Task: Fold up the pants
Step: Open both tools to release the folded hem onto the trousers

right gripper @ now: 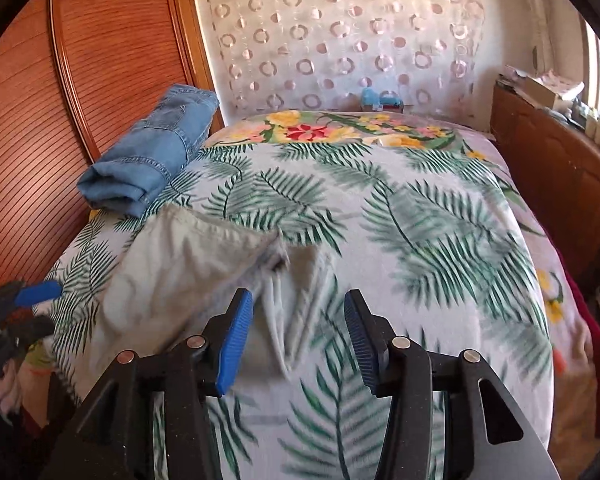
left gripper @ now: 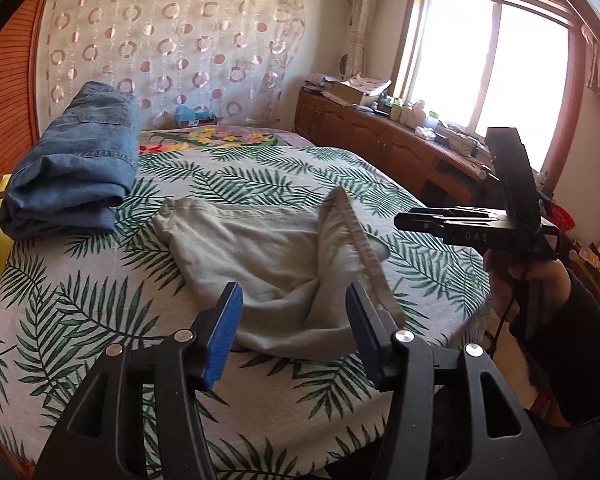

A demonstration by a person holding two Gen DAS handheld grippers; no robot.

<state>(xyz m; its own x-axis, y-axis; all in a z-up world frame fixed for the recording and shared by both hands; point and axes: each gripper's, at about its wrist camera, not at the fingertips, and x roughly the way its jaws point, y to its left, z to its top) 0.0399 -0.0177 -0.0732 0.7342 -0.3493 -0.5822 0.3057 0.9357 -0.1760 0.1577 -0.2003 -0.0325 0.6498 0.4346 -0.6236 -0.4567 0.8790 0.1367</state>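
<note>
Both grippers apart over half-folded pale pants, nothing held.

Left gripper [left gripper: 294,312] and right gripper [right gripper: 298,320] both have jaws apart, no cloth between the pads. Pants [left gripper: 268,256] lie bunched near the bed's near edge, one seamed flap standing up at the right. I'd say: re-grip that flap at its corners, keep both ends level, lay it flat across the pile, then press out the ridge. Surface is a soft bed with a leaf-print sheet [left gripper: 260,176]. Folded jeans [left gripper: 80,164] at far left, wood panel left, cabinet and window [left gripper: 488,68] right.
</note>
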